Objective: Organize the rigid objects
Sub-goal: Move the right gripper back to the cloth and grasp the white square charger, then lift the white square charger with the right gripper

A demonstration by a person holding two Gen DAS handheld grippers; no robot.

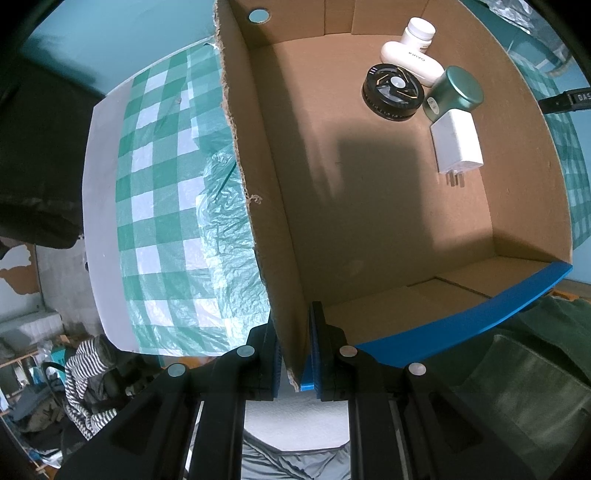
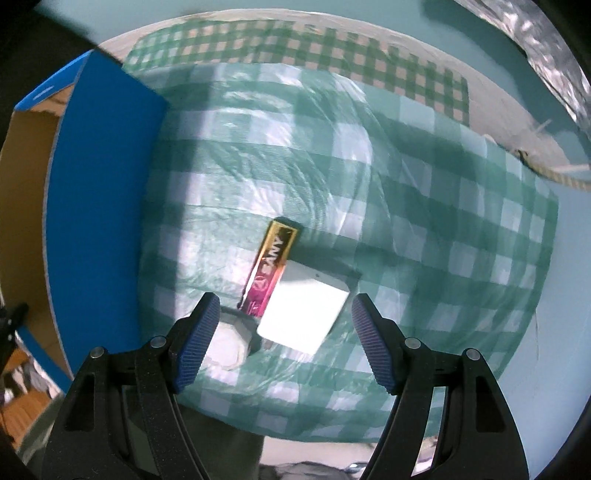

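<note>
Currently on hand, item by item. Cardboard box: open top, blue outside, standing on the green-and-white checked cloth. Left gripper: jaws closed on the box's side wall at its near corner, one pad inside, one outside. Box contents, grouped in the far right corner: white bottle, white oval case, black round disc, green cylindrical tin, white plug adapter with its prongs toward the near wall; disc, tin and case lie close together, the adapter just beside the tin.

Right gripper: jaws standing wide, holding nothing, pointing down over the cloth outside the box. White square block: on the cloth, directly between and just beyond the two pads, not touched by them. Pink-and-gold foil bar: alongside the block's left edge, toward the box. Crumpled white item: near the left pad, too blurred to identify.
</note>
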